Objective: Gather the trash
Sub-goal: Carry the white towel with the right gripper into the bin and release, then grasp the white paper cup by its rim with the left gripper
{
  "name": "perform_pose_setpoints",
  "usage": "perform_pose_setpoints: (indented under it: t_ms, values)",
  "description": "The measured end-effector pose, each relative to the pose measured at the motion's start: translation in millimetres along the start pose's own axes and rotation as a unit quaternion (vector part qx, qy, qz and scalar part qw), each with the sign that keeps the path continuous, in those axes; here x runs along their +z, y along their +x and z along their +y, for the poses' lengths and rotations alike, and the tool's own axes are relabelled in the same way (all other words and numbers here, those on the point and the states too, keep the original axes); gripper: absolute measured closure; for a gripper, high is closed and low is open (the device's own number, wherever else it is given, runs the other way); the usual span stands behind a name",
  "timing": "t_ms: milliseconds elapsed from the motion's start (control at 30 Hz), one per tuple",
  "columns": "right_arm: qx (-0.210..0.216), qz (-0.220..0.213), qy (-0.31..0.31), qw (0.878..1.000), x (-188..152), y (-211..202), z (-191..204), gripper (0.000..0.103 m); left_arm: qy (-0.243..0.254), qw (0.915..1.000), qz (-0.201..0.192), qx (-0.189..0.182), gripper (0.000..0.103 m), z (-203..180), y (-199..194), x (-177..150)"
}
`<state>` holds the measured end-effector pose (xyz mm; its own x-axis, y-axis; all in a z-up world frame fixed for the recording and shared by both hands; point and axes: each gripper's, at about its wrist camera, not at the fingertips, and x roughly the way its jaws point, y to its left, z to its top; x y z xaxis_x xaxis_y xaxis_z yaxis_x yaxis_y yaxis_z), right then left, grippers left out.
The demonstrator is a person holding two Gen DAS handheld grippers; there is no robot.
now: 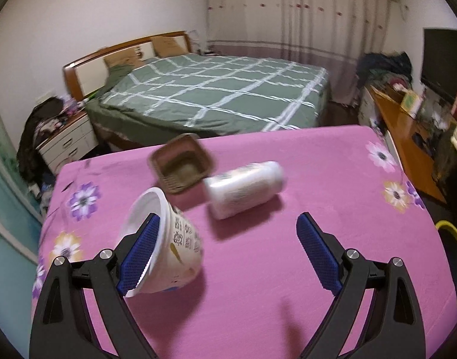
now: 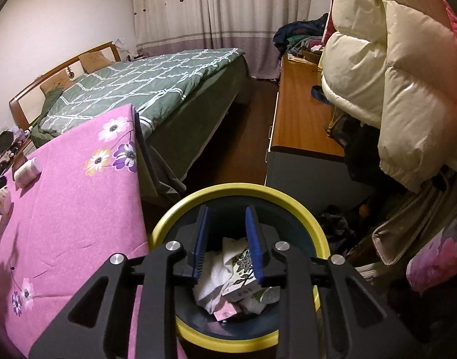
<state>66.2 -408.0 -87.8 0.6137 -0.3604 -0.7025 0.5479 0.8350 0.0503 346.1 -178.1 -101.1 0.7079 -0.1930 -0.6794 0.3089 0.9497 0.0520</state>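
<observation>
- Now the left gripper (image 1: 225,251) gapes wide, gripping nothing; its left pad sits inside a tipped paper cup (image 1: 165,245) near the pink table's (image 1: 318,179) left edge
- right gripper (image 2: 227,245), jaws slightly parted, empty, hangs over the yellow-rimmed bin (image 2: 315,227) of trash (image 2: 228,278)

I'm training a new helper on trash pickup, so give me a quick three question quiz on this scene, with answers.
1. True or false: the paper bowl stands upright on the pink cloth.
2. Which lies nearest the brown box? A) white bottle B) bed C) bin
3. What is the right tool above?

Key:
1. False: it is tipped, with one pad of the left tool inside its rim.
2. A
3. The yellow-rimmed bin holding trash.
</observation>
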Motion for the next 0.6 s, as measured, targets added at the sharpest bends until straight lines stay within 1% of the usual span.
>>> perform_pose_setpoints:
  t_ms: [100,167,300,400,467,567,600]
  values:
    - [0.0,-0.001,0.001,1.0,-2,-1,-1,0.077,0.019,0.9998,0.001,-0.01,0.013,-23,2,2]
    - [0.001,0.0,0.0,1.0,-2,-2,-1,0.077,0.029,0.9994,-0.007,-0.017,0.013,-36,-2,3]
    - [0.005,0.003,-0.002,1.0,-3,1,1,0.076,0.03,0.9992,-0.015,-0.023,0.013,-40,-14,3]
    - [0.01,0.005,-0.002,1.0,-5,3,3,0.076,0.007,0.9996,-0.02,-0.016,0.012,-21,-26,0]
    - [0.013,0.006,-0.001,1.0,-6,4,3,0.075,-0.015,0.9996,-0.019,-0.014,0.01,0,-36,-7]
    - [0.019,0.007,0.0,1.0,-6,8,7,0.074,-0.039,0.9992,-0.007,0.0,0.01,31,-41,-20]
    - [0.02,0.007,-0.001,1.0,-6,9,8,0.074,-0.046,0.9989,0.003,0.003,0.009,40,-40,-24]
